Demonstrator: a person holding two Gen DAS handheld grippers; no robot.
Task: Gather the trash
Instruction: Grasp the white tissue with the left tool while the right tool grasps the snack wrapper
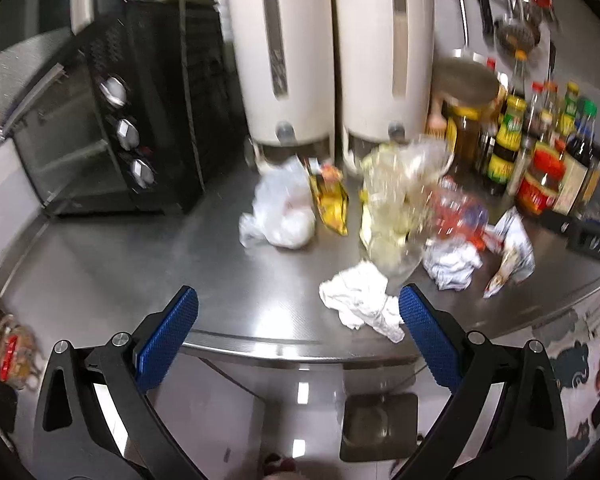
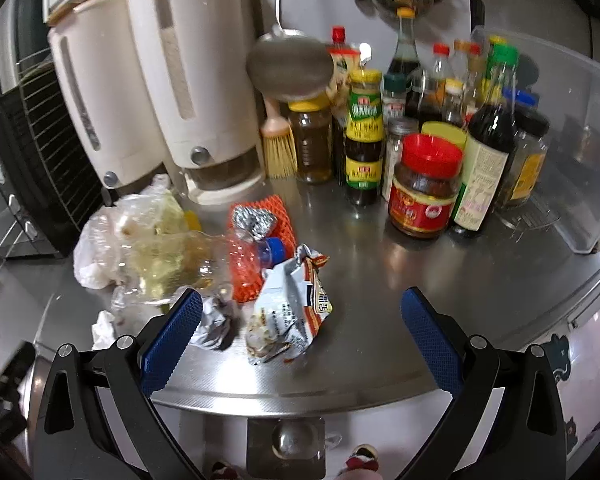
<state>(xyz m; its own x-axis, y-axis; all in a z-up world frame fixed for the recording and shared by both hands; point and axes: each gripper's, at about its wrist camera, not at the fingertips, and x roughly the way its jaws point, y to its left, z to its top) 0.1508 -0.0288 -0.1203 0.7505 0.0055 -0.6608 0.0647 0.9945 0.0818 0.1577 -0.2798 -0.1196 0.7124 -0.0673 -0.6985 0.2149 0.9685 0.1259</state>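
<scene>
Both grippers — left, right — hover over the counter, fingers spread, empty.

No legible text on labels

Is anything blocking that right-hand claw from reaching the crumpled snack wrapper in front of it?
Nothing visible does. The right gripper hangs open at the counter's front edge, and the snack wrapper lies just ahead between its fingers. A crumpled foil ball sits close on the wrapper's left, beside the left finger, but not in the path.

Bare counter right of trash pile (sauce jars behind).
</scene>
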